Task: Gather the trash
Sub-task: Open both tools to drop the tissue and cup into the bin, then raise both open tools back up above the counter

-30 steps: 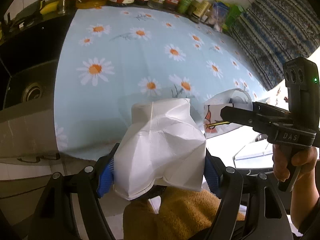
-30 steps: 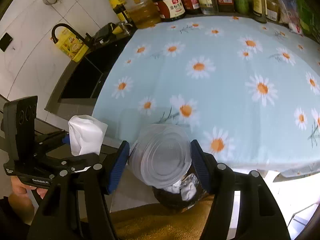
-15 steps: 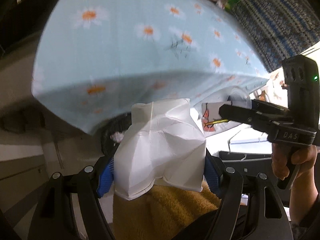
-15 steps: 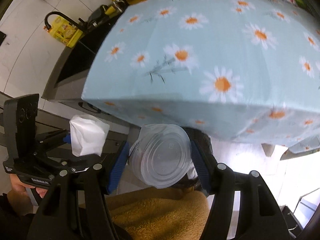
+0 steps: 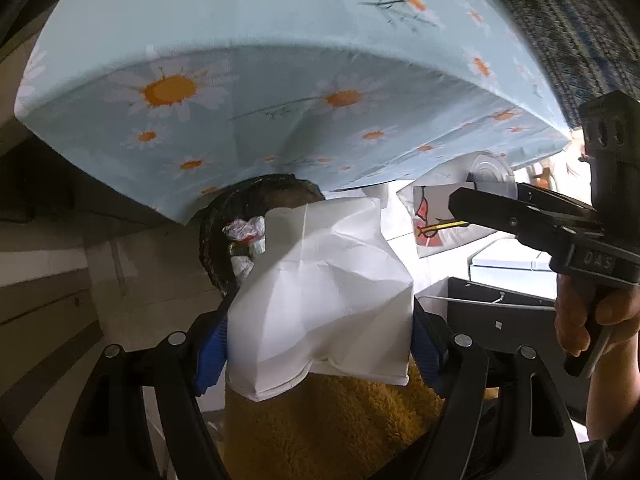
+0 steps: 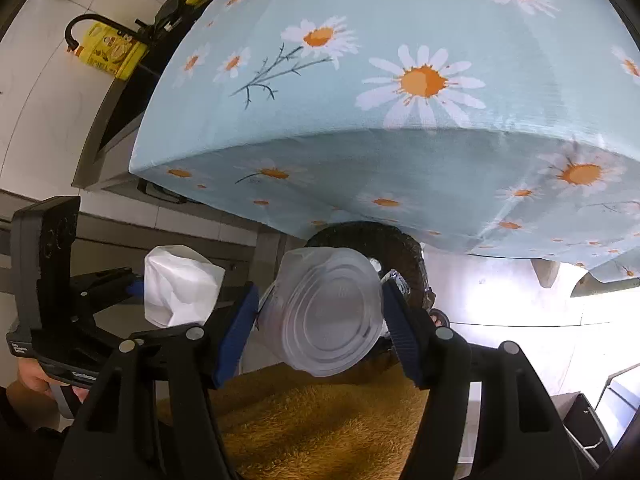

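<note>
My left gripper is shut on a crumpled white paper bag, also seen in the right wrist view. My right gripper is shut on a clear plastic cup with a lid; it shows in the left wrist view with a printed side. Both are held below the table's front edge, above a dark round trash bin that holds crumpled wrappers. The bin's rim shows behind the cup.
The table with a blue daisy cloth overhangs the bin. A sink with a black tap and a yellow bottle lie at the left. A yellow fuzzy surface is under both grippers. Dark boxes stand at the right.
Both grippers have dropped from above the tabletop to below its front edge, each still holding its item. The trash bin has come into view beneath them.
</note>
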The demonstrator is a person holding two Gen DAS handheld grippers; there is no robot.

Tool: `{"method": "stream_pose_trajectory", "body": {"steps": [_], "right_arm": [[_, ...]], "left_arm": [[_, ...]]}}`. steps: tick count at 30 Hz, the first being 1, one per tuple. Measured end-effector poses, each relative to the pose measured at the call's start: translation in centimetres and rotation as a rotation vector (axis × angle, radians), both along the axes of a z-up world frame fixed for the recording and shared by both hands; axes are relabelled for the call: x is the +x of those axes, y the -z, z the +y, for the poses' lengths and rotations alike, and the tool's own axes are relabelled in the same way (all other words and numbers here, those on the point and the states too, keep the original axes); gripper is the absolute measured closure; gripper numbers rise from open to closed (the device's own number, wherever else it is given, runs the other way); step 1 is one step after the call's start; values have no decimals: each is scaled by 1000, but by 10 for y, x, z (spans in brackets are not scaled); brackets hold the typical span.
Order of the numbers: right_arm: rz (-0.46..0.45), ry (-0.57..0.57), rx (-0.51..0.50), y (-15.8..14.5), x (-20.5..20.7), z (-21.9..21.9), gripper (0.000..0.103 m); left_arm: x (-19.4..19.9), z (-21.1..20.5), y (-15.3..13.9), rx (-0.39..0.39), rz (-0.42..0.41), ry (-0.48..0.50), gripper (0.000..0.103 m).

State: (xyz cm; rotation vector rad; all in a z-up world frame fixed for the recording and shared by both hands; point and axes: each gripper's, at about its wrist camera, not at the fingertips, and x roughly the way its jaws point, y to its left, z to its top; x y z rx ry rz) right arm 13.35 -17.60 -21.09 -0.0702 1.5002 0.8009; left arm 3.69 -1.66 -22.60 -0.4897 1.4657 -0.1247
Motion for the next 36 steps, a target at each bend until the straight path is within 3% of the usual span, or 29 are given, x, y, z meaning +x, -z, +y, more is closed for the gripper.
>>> {"method": "stream_pose_trajectory", "body": {"steps": [3, 6, 8, 24, 34, 36], "right_arm": [[7, -30, 6, 2, 3, 4, 39], [32, -35, 26, 4, 7, 4, 27], [37, -48, 30, 5, 10, 5, 27], [19, -118, 101, -18, 21, -14, 27], [-24, -111, 152, -51, 23, -46, 26], [-33, -102, 175, -59, 24, -54, 21]], "left_arm": [[3, -2, 2, 3, 13, -20, 28], [7, -5, 5, 37, 52, -24, 19], [8, -3, 5, 62, 57, -54, 15], [13, -13, -14, 106, 34, -174, 15], [13, -28, -53, 156, -13, -221, 15], [16, -34, -60, 167, -24, -213, 15]]}}
